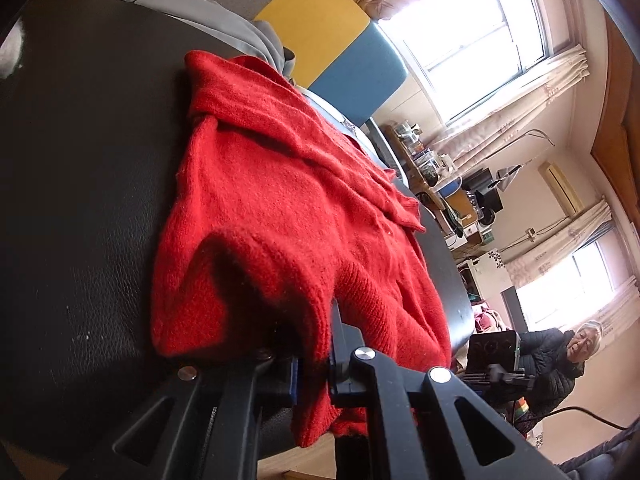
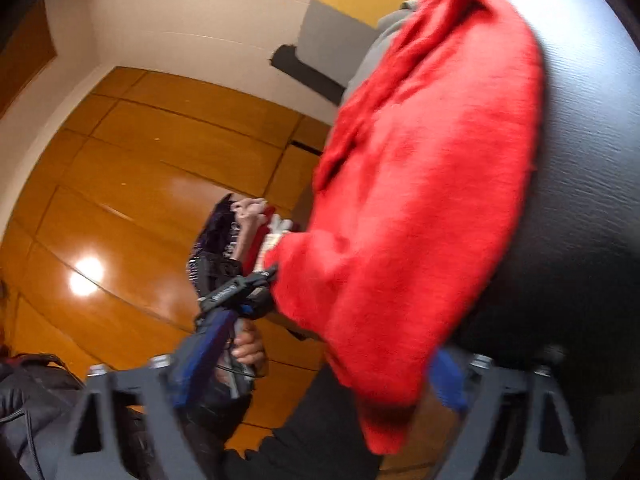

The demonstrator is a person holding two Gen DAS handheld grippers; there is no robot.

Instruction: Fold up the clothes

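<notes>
- Probably a lived-in home room: floral cream curtains [image 1: 516, 84] at bright windows.
- Cluttered wooden shelf [image 1: 424, 160] of jars and boxes.
- Glossy orange wooden wall panels [image 2: 132, 184].

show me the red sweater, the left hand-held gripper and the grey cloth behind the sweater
red sweater [image 1: 280, 200], left wrist view, middle of its knit body
left hand-held gripper [image 1: 310, 364], left wrist view, between its fingertips, clamped on the hem
grey cloth [image 1: 224, 24], left wrist view, upper fold
</notes>
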